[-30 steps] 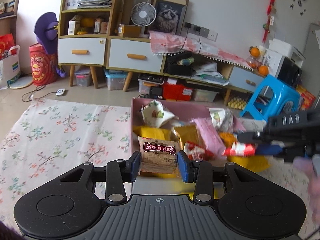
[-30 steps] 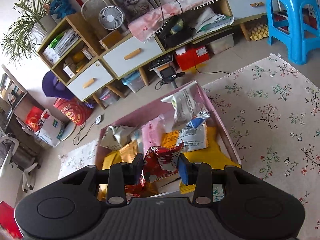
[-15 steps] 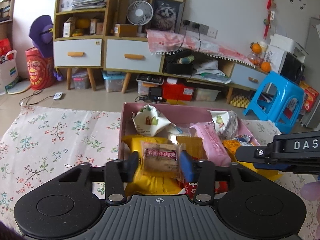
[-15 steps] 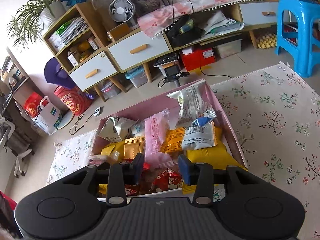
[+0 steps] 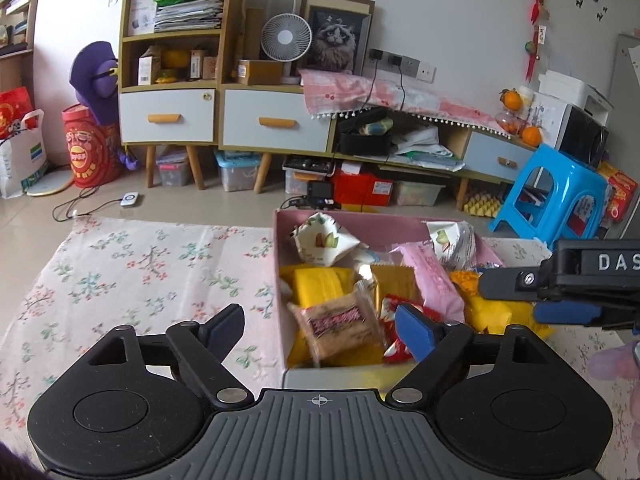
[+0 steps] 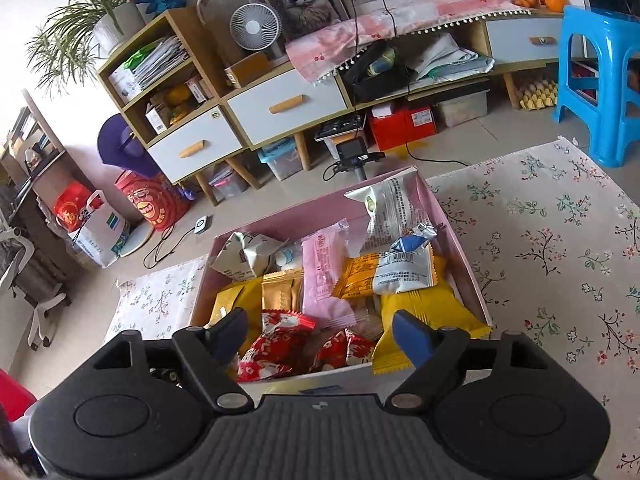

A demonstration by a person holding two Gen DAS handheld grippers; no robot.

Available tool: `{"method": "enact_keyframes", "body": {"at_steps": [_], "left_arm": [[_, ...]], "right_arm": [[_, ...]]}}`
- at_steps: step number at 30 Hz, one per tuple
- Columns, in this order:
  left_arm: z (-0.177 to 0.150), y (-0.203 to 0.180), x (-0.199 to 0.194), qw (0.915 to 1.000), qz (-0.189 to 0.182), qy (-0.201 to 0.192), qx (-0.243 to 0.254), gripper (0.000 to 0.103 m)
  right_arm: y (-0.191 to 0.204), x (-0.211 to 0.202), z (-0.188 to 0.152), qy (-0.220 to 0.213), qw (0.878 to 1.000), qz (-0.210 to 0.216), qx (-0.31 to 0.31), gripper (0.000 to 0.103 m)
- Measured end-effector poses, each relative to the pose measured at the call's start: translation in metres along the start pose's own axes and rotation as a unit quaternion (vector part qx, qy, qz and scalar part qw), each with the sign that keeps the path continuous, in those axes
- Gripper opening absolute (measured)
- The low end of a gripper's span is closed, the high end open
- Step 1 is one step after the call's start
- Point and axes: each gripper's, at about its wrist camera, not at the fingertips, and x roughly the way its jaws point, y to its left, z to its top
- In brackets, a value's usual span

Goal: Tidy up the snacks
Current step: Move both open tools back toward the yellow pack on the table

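Note:
A pink box (image 5: 344,220) full of snack packets sits on a floral cloth (image 5: 140,264); it also shows in the right wrist view (image 6: 448,216). My left gripper (image 5: 320,326) is open and empty above the box's near left corner. A brown beef-snack packet (image 5: 340,324) lies loose on yellow packets between its fingers. My right gripper (image 6: 320,334) is open and empty over the box's near edge, above red packets (image 6: 276,344). The right gripper's fingers also show in the left wrist view (image 5: 568,314), at the right over the box.
A pink packet (image 6: 324,276), yellow packets (image 6: 424,316) and white packets (image 6: 404,268) fill the box. A blue stool (image 6: 600,60) stands far right. Low cabinets (image 5: 276,124) and floor clutter line the back wall.
Both grippers have opened. The left let go of the brown beef-snack packet and the right let go of the red packet; both packets now lie in the box.

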Motion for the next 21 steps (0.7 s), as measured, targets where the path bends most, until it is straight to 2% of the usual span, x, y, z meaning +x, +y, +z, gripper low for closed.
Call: {"method": "enact_keyframes", "body": {"at_steps": [8,14,21], "left_arm": [[-0.013,0.009,-0.02,1.0,0.004,0.007,0.0,0.087],[-0.022,0.012,-0.034,0.9997,0.004,0.023,0.003,0.087],[-0.039,0.011,-0.055,0.9992,-0.017,0.029,0.022,0.091]], "right_arm": [[0.01,-0.017,-0.011,-0.008,0.999,-0.006,-0.039,0.082],[0.011,-0.029,-0.02,-0.009,0.998,-0.016,-0.061,0.083],[0.009,-0.038,-0.039,-0.004,0.996,-0.031,-0.082,0.086]]}}
